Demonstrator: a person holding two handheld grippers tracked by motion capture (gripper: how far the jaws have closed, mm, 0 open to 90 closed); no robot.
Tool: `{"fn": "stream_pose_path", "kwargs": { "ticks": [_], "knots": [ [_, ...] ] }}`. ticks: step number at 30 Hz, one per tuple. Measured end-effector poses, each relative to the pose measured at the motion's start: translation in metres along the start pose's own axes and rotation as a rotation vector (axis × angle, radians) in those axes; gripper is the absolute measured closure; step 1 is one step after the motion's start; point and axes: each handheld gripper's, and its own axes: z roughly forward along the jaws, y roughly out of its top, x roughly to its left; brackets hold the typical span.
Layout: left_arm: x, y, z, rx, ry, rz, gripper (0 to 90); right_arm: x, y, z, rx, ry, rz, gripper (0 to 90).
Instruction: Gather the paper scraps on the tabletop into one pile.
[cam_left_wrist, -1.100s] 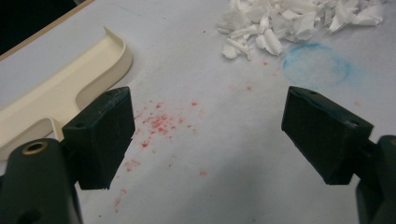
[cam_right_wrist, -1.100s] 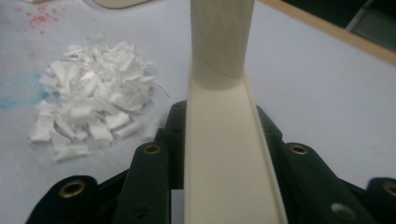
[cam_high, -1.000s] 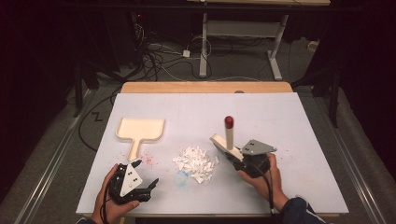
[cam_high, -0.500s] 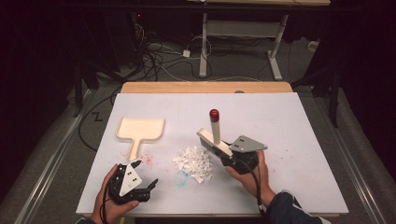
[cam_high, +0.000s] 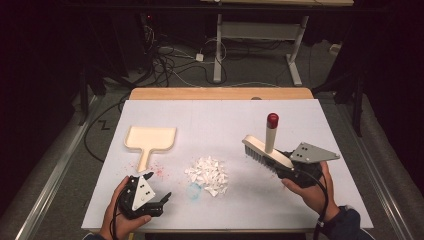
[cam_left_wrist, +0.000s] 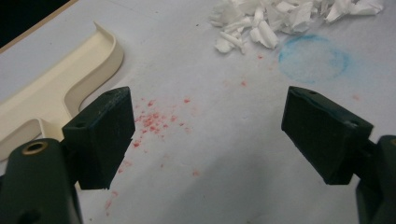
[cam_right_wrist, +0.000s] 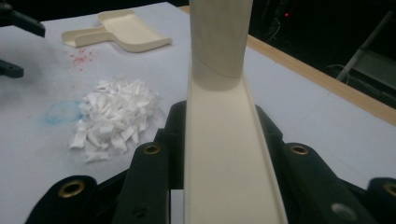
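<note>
The brush (cam_high: 265, 152) sits clamped by its pale back in the right gripper (cam_high: 295, 167), bristles down and clear of the table, ready to sweep the paper scraps (cam_high: 207, 175) lying to its left. The left gripper (cam_high: 150, 200) rests wide open and empty — its own view shows the dustpan (cam_left_wrist: 60, 88) just beyond its jaw, awaiting pickup.

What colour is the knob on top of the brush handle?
Red. The knob on the cream brush shows best in the high view.

Overhead plus two close gripper views
</note>
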Motion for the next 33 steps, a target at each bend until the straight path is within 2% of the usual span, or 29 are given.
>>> {"fn": "stream_pose_path", "kwargs": {
  "ticks": [2, 4, 7, 10, 12, 17, 20, 23, 27, 33],
  "knots": [
    [0.000, 0.000, 0.000, 0.003, 0.004, 0.004, 16.5, -0.003, -0.003, -0.006, 0.009, 0.021, -0.001, 67.6],
    [-0.001, 0.000, -0.001, 0.000, 0.004, 0.003, 16.5, -0.003, -0.007, -0.013, 0.022, 0.022, -0.009, 67.6],
    [0.000, 0.000, -0.001, 0.001, 0.004, 0.003, 16.5, -0.003, -0.013, -0.024, 0.043, 0.060, -0.010, 67.6],
    [0.000, 0.000, 0.000, 0.003, 0.003, 0.002, 16.5, -0.004, -0.020, -0.034, 0.063, 0.125, 0.007, 67.5],
    [-0.001, 0.000, 0.000, 0.004, 0.002, 0.004, 16.5, -0.003, -0.023, -0.041, 0.095, 0.172, 0.014, 67.4],
    [-0.002, 0.000, 0.000, 0.010, 0.004, 0.005, 16.5, -0.002, -0.036, -0.050, 0.155, 0.239, 0.022, 67.4],
    [-0.002, 0.000, 0.001, 0.014, 0.000, 0.008, 16.5, -0.006, -0.043, -0.051, 0.181, 0.297, 0.054, 67.3],
    [-0.003, 0.000, 0.002, 0.016, -0.002, 0.010, 16.5, -0.010, -0.047, -0.049, 0.215, 0.318, 0.055, 67.2],
    [-0.002, 0.000, 0.001, 0.021, -0.006, 0.011, 16.5, -0.017, -0.051, -0.042, 0.236, 0.348, 0.109, 67.2],
    [-0.004, 0.000, 0.003, 0.022, -0.013, 0.016, 16.5, -0.037, -0.053, -0.024, 0.260, 0.328, 0.183, 67.2]
  ]
}}
